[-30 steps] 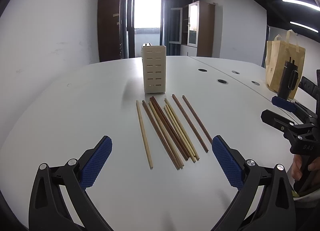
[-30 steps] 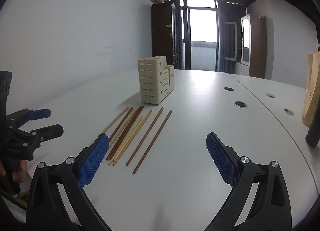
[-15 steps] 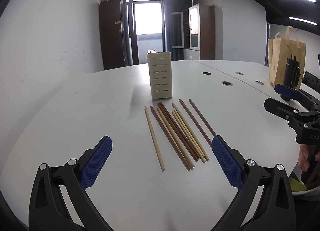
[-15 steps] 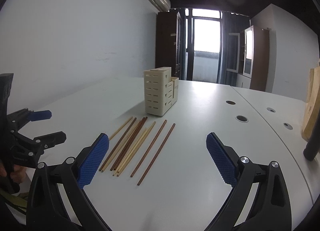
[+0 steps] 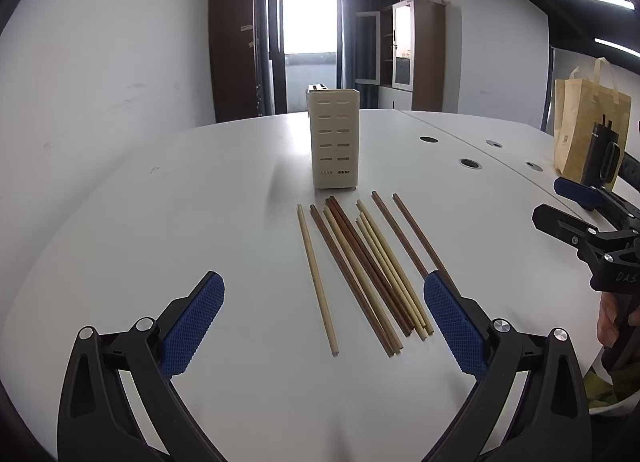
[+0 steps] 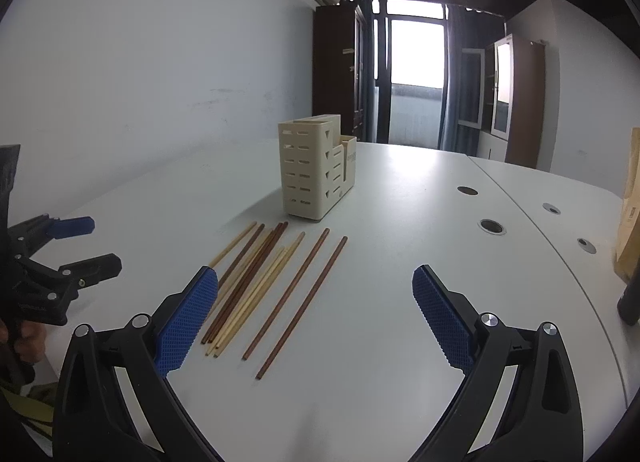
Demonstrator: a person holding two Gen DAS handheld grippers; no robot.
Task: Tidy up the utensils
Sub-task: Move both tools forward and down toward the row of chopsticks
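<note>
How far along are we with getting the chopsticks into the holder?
Nothing looks done yet: the chopsticks all lie flat on the table in front of the holder. Nothing is in hand: the left tool and right tool are both open and empty. Every stick is left to load.

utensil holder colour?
Cream utensil holder with slotted sides; clearest in the right wrist view.

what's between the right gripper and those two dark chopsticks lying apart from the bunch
Nothing visible. The right gripper is open, and the two dark chopsticks lie on bare white table just ahead of it. The mixed chopstick bunch lies to their left, and the cream utensil holder stands beyond their far ends.
</note>
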